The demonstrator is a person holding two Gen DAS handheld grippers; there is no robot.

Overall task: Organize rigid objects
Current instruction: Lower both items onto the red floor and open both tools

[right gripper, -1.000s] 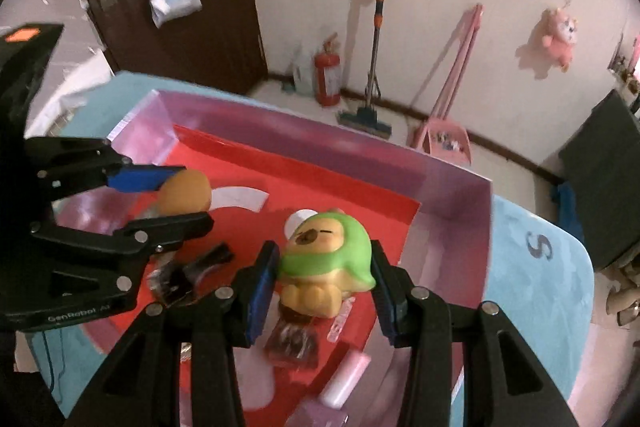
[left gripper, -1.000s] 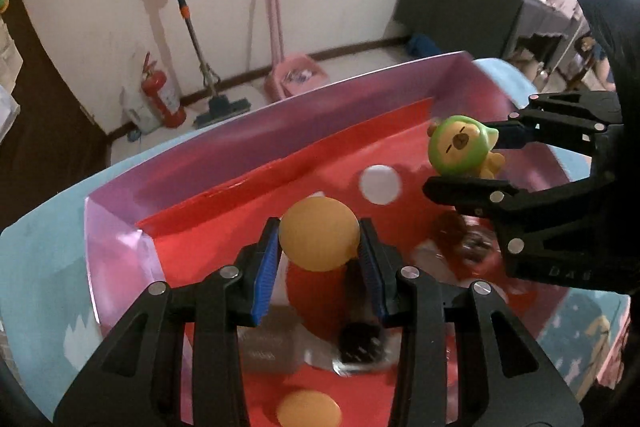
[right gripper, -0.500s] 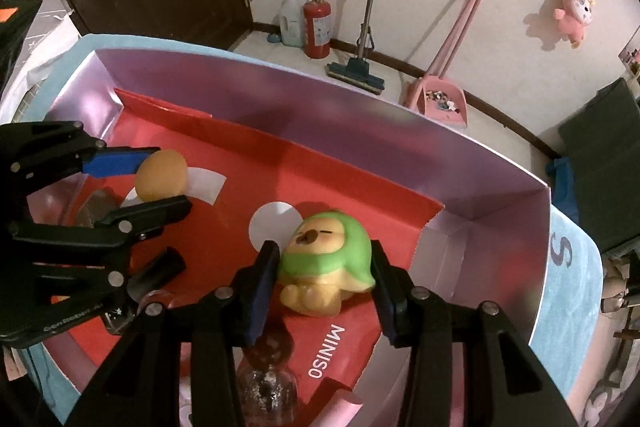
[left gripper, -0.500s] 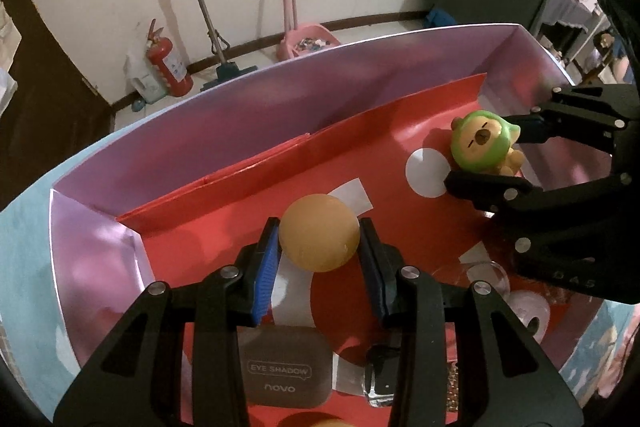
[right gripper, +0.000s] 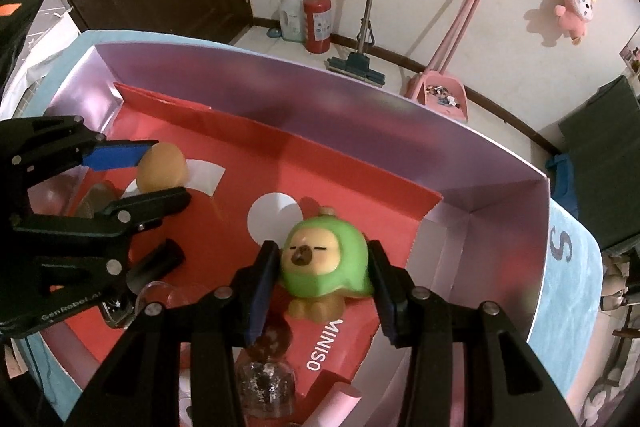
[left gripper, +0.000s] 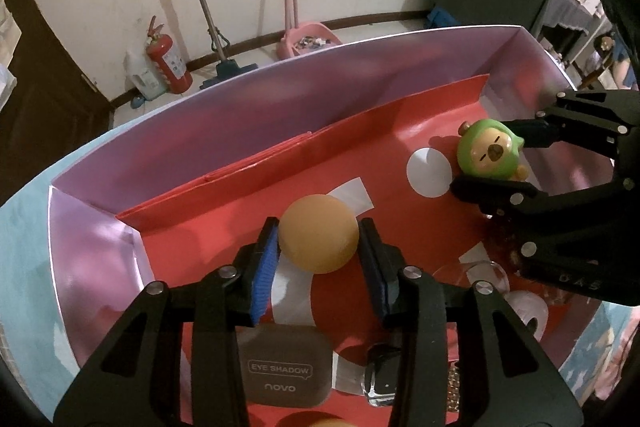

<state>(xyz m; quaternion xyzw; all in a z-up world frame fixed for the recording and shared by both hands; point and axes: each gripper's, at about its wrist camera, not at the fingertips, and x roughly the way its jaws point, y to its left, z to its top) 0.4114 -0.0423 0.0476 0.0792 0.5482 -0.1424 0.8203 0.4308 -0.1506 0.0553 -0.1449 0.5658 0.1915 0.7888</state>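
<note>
A round orange ball lies between the blue pads of my left gripper, low over the red liner of the box. The jaws are opening, and a thin gap shows at the right pad. In the right wrist view the same ball sits at the tips of that left gripper. My right gripper is shut on a green-hooded toy animal, whose feet rest on the red liner. From the left wrist view, the toy and the right gripper are at the right.
Both grippers are inside a big box with lilac walls lined with a red MINISO bag. An eye shadow compact, a black-capped bottle, a clear dome and another orange ball lie near the front.
Both grippers have sunk lower into the box with the ball and the toy. The left jaws now stand slightly wider around the ball. The right grip is unchanged.
</note>
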